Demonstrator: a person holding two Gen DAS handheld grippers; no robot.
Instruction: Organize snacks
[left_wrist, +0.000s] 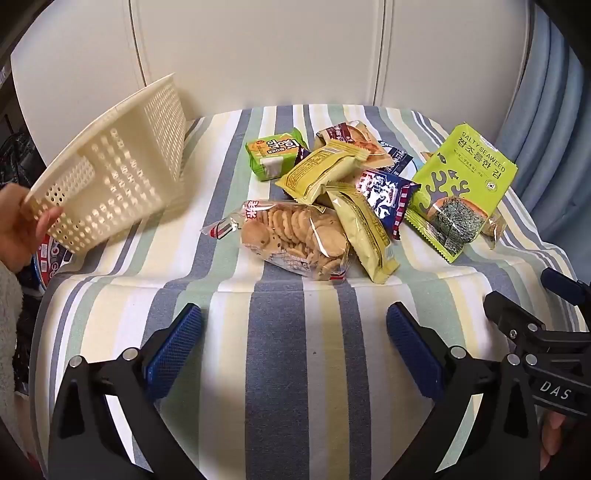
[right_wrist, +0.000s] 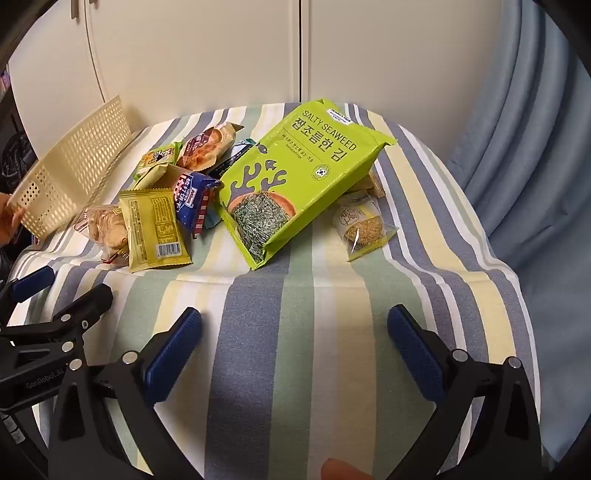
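Awaiting placement, the perforated basket (left_wrist: 110, 173) is tilted at the far left of the striped cloth (left_wrist: 277, 369), steadied by a bare hand (left_wrist: 22, 229). Seaweed bag (right_wrist: 295, 173) tops the central snack pile. Left gripper (left_wrist: 293, 339) and right gripper (right_wrist: 295, 343) gape wide, empty. Advise levelling the basket first.

striped cloth (left_wrist: 277, 332) over a table, white cabinet doors (left_wrist: 258, 51) behind, perhaps a blue curtain (right_wrist: 517, 147) alongside
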